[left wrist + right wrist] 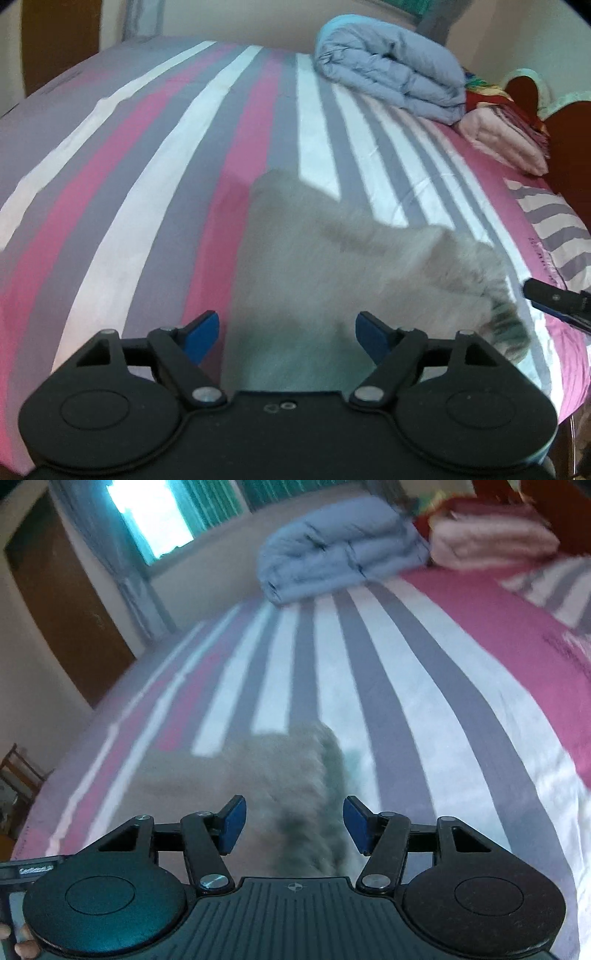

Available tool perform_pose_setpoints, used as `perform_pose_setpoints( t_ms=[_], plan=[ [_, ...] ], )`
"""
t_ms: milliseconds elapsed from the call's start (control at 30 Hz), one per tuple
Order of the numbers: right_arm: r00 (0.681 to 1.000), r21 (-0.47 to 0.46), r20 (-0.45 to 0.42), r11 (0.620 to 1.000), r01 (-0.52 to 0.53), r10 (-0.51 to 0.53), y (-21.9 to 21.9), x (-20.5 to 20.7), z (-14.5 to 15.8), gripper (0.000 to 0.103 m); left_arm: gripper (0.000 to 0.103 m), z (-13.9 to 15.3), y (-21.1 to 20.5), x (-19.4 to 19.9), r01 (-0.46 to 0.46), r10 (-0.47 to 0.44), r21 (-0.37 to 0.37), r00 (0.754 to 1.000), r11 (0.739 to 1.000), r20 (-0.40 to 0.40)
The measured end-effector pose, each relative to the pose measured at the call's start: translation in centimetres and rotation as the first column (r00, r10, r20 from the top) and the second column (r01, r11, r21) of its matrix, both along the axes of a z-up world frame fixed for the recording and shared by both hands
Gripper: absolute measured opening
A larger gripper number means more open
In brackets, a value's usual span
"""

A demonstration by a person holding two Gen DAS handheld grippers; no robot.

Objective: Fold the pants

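The beige-grey pants (332,266) lie in a blurred, bunched heap on the striped bed, with a darker ribbed end at the right (509,328). My left gripper (286,338) is open and empty, its blue pads on either side of the near edge of the cloth. In the right wrist view the pants (280,775) lie just ahead of my right gripper (293,825), which is open and empty. The right gripper's tip shows in the left wrist view (554,301) at the right, beside the ribbed end.
The bed (147,166) has a pink, grey and white striped sheet. A folded blue quilt (388,70) and folded pink blankets (502,136) sit at the far side by a dark red headboard (569,147). A striped pillow (554,225) lies at right. A brown door (70,602) stands left.
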State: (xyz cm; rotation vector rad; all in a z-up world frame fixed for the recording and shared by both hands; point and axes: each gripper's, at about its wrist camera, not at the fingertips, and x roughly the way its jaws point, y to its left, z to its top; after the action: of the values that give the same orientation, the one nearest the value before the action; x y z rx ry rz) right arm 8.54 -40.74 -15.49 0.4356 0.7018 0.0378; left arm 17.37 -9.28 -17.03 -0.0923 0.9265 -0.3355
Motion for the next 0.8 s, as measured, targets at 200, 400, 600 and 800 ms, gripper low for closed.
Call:
perform_pose_setpoints(
  t_ms=[200, 400, 600, 800],
  plan=[
    [0.999, -0.125, -0.002, 0.991, -0.041, 0.041, 4.3, 3.5, -0.4, 0.041, 0.047, 0.2, -3.1, 2.6, 0.068, -0.069, 0.062, 0.997, 0.996, 0.016],
    [0.997, -0.144, -0.041, 0.987, -0.075, 0.069, 6.7, 7.3, -1.9, 0.012, 0.014, -1.5, -6.4, 6.7, 0.123, -0.121, 0.081, 0.992, 0.989, -0.036],
    [0.987, -0.181, -0.111, 0.975, -0.132, 0.113, 8.5, 13.1, -4.0, 0.012, 0.000, -3.5, -7.5, 10.5, 0.059, -0.057, 0.081, 0.998, 0.995, -0.034],
    [0.987, -0.115, -0.151, 0.991, -0.069, 0.052, 5.2, 13.8, -7.5, 0.000, 0.000, -4.1, -6.3, 10.7, 0.011, -0.009, 0.047, 0.999, 0.999, -0.047]
  ],
)
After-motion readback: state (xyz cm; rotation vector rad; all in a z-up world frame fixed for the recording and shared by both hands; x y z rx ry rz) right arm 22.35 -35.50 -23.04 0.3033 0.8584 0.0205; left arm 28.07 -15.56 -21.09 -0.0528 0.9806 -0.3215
